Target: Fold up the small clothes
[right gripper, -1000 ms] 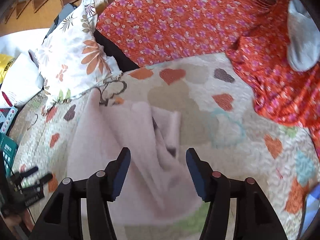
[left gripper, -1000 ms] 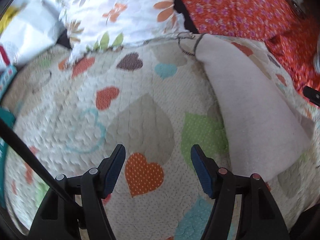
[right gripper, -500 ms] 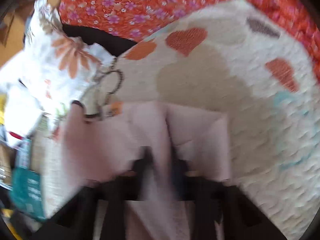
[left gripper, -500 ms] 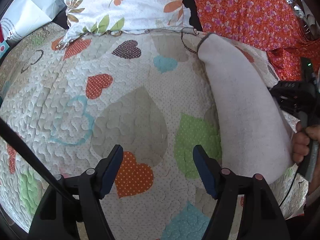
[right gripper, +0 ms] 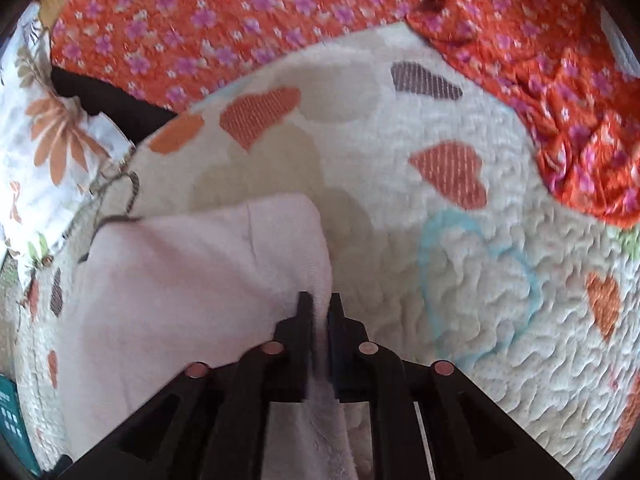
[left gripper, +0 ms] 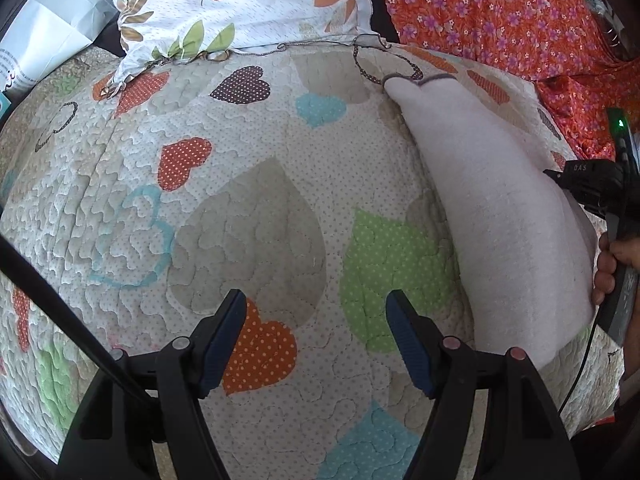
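Observation:
A pale pink garment (left gripper: 492,208) lies folded lengthwise on the heart-patterned quilt (left gripper: 248,220), at the right in the left wrist view. In the right wrist view the pink garment (right gripper: 192,280) fills the lower left. My right gripper (right gripper: 319,300) pinches its right-hand edge; a strip of cloth runs between the pads, and the jaws are opening slightly. My left gripper (left gripper: 315,300) hangs open over bare quilt to the left of the garment, with nothing between its fingers. The hand (left gripper: 606,268) that holds the right gripper shows at the garment's right side.
A white floral pillow (left gripper: 240,0) and an orange flowered fabric (left gripper: 500,12) lie beyond the quilt. The orange fabric (right gripper: 580,128) also bunches at the quilt's (right gripper: 480,280) far right. A white bag (left gripper: 44,36) sits at the far left, a teal box (right gripper: 10,420) at the lower left edge.
My right gripper came down onto the pink garment and closed from wide open onto its edge. The hand with it entered the left wrist view. The left gripper stayed open, nearly still.

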A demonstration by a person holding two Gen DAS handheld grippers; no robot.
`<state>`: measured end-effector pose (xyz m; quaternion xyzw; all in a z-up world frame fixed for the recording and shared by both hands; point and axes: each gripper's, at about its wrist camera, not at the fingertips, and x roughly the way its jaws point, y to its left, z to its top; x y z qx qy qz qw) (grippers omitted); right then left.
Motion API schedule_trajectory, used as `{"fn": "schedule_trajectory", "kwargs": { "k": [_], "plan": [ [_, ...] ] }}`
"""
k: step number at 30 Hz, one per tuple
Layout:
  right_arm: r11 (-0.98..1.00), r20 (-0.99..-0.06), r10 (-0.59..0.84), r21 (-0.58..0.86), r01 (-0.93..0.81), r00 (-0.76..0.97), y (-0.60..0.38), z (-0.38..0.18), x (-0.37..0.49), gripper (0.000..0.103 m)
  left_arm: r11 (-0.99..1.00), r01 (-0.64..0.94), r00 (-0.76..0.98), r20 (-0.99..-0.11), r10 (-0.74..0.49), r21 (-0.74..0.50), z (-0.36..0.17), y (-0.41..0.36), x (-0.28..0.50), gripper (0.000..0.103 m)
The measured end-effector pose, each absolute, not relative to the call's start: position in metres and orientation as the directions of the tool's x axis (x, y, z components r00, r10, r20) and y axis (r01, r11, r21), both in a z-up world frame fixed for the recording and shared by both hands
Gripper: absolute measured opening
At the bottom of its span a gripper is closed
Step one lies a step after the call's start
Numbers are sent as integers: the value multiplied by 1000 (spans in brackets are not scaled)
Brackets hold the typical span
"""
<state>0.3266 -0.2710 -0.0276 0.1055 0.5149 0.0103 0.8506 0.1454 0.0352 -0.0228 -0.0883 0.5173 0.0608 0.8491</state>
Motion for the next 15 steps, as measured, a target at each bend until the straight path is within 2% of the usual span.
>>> {"fn": "schedule_trajectory", "kwargs": {
  "k": [3,10,15],
  "plan": [
    [979,-868,117,182,91,482,-277,-18,318,21,979,-187,459,-888,13,-82,-22,33,145,71],
    [989,-822,124,149,-1,555,-284,22,270,25,977,-197,459,-888,17,-84,-22,32,140,71],
    [989,-847,145,129,-68,511,-275,12,228,26,976,-202,463,-886,16,-88,-22,31,137,71]
  ]
}}
